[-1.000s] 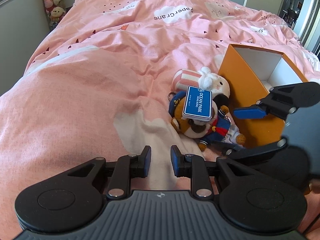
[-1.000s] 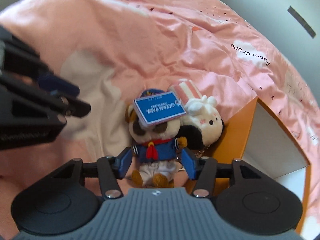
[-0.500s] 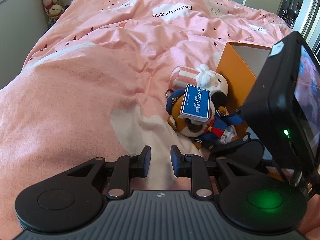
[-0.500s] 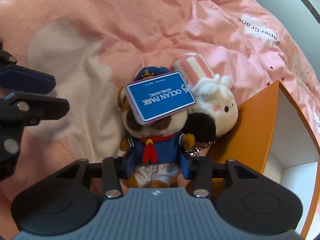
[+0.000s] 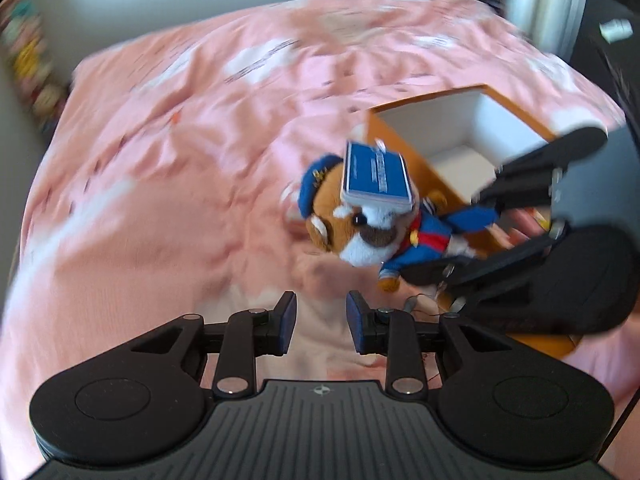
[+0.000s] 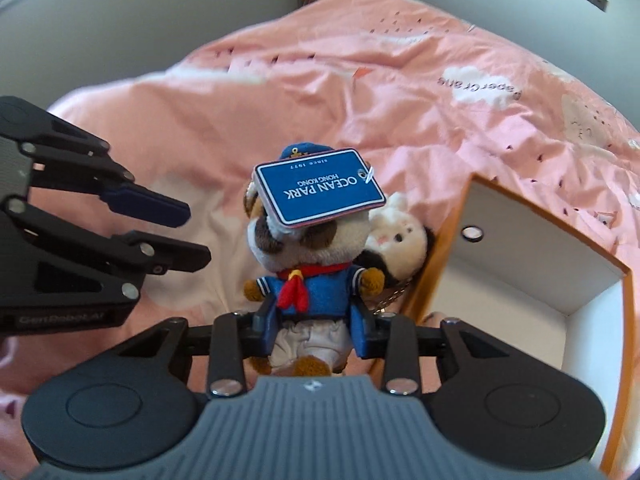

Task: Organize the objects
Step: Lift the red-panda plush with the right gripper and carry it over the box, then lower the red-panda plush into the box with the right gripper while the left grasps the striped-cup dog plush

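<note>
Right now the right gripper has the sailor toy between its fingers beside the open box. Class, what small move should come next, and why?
Probably carry the sailor toy sideways over the orange box and lower it in. The right gripper is closing on the toy's waist, clear of the pink blanket, and the box stands open and looks empty. The left gripper, opening, holds nothing.

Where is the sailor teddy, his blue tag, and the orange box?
sailor teddy point(image 6: 316, 292), right wrist view, on his blue jacket.
blue tag point(image 6: 320, 192), right wrist view, middle of the card.
orange box point(image 6: 440, 256), right wrist view, orange side wall.
</note>
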